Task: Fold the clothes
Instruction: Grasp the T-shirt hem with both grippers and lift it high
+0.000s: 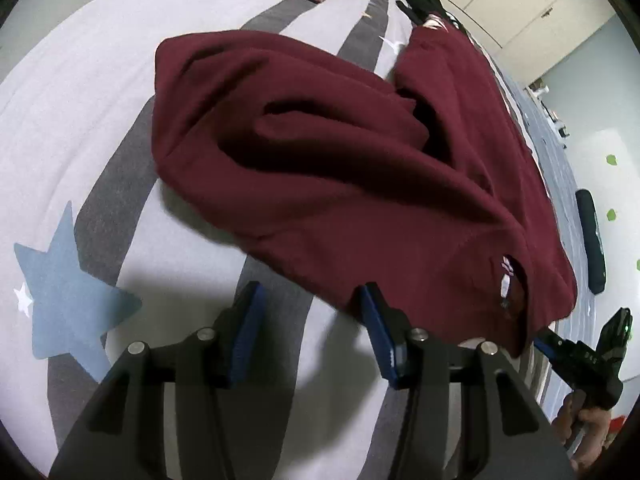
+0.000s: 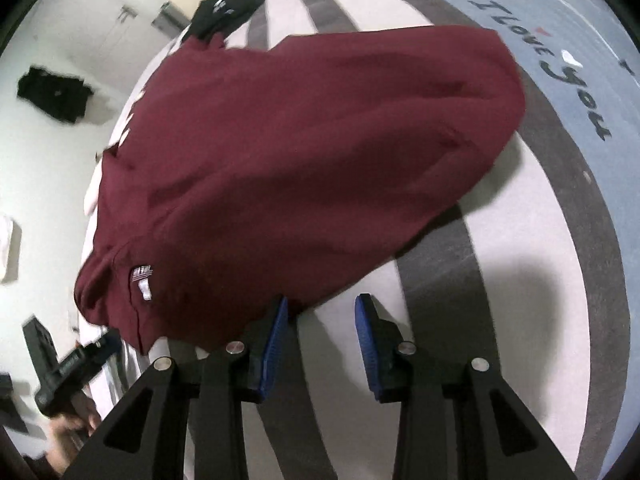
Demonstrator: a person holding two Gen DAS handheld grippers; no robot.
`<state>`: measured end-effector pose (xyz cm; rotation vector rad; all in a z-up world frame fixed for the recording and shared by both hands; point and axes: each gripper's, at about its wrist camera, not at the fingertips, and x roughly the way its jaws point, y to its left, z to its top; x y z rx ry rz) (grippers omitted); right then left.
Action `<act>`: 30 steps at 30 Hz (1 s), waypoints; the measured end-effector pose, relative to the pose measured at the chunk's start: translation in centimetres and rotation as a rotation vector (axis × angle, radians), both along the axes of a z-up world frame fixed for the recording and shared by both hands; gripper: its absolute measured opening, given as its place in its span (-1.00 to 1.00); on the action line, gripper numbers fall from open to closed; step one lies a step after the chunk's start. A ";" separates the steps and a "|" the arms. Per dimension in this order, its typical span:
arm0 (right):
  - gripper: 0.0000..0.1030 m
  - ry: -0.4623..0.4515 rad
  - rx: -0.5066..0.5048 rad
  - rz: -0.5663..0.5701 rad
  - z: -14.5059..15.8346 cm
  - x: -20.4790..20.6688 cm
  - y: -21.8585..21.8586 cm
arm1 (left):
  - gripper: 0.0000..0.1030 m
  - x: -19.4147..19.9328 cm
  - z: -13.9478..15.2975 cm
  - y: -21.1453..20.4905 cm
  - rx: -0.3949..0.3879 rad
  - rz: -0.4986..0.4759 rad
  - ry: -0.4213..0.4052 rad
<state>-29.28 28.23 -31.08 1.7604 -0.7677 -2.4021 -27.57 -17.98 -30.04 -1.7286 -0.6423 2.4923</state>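
Maroon T-shirt is laid rumpled on the striped bedsheet. Both the left gripper and right gripper are held apart, empty. Next, the near edge should be pinched.

A shirt lies rumpled on the bed, before both tongs.
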 end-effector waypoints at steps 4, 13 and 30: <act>-0.38 0.013 -0.020 -0.039 -0.3 -0.6 1.0 | -0.04 -0.4 0.2 -0.2 0.017 0.034 0.037; -0.32 0.045 -0.020 -0.067 -0.7 -1.6 0.7 | -0.21 -0.8 0.5 -0.5 -0.026 0.036 0.069; -0.87 0.183 -0.061 -0.063 6.2 -0.4 1.5 | -0.91 2.3 11.9 -1.4 -0.028 -0.067 0.227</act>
